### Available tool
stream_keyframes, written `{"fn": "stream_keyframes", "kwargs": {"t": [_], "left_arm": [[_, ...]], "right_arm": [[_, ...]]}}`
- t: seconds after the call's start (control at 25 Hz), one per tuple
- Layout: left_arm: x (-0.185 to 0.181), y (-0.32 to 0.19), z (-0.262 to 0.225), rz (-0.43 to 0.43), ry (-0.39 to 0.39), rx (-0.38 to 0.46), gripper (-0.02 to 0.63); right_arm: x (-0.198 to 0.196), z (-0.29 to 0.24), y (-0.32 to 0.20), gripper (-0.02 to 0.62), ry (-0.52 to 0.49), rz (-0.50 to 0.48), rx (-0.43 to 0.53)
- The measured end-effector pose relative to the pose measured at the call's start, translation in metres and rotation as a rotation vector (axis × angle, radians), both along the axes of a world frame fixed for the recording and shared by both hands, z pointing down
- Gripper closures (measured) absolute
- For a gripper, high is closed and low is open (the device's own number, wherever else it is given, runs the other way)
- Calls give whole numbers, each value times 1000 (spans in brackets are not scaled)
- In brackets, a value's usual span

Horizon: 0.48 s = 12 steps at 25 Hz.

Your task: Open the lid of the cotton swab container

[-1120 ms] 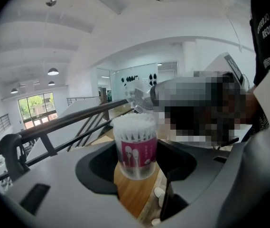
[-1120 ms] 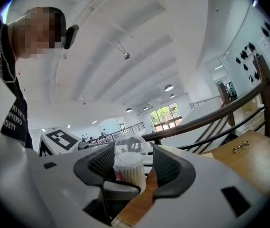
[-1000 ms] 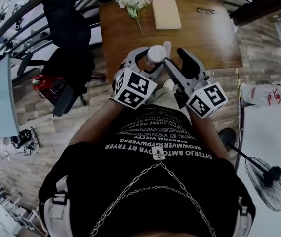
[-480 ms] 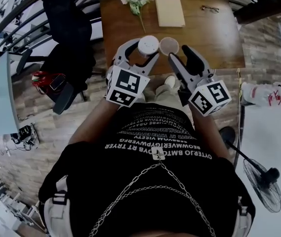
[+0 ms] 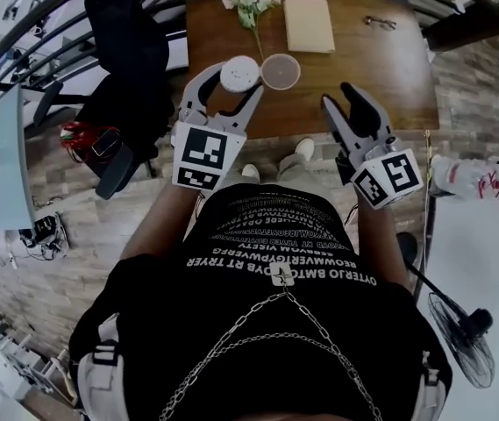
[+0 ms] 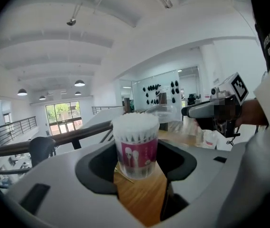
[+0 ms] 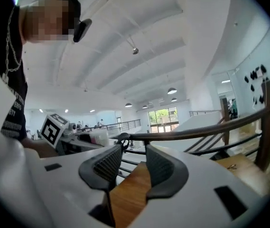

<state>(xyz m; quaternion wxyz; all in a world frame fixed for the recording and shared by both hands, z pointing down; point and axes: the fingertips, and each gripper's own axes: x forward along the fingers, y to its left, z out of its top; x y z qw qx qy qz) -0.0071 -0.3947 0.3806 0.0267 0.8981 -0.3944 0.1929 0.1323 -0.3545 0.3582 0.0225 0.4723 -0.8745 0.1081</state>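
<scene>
Clear lid (image 5: 280, 71) stood open: done, we judged. Left hand-held gripper (image 5: 231, 79) clamped the container (image 5: 238, 73); right hand-held gripper (image 5: 340, 96), empty, was just closing.

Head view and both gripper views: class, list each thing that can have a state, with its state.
Cotton swab container: open, swabs exposed.
Lid: flipped off, beside the container's top.
Left tongs: shut on the cotton swab container.
Right tongs: apart, empty, jaws just been closing.
Notebook: closed, lying flat.
</scene>
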Motion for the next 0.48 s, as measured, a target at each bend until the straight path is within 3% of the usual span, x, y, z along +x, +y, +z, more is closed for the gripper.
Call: {"fn": "stream_keyframes", "kwargs": {"t": [0.2, 0.36, 0.48], "left_arm": [[-22, -3, -21, -40, 28, 62, 339], [-33, -4, -40, -61, 38, 85, 339], [-36, -4, -46, -58, 27, 88, 339]], "right_arm": [[55, -7, -1, 572, 150, 125, 59], [95, -19, 4, 578, 183, 229, 90], [104, -20, 5, 580, 180, 265, 88]]}}
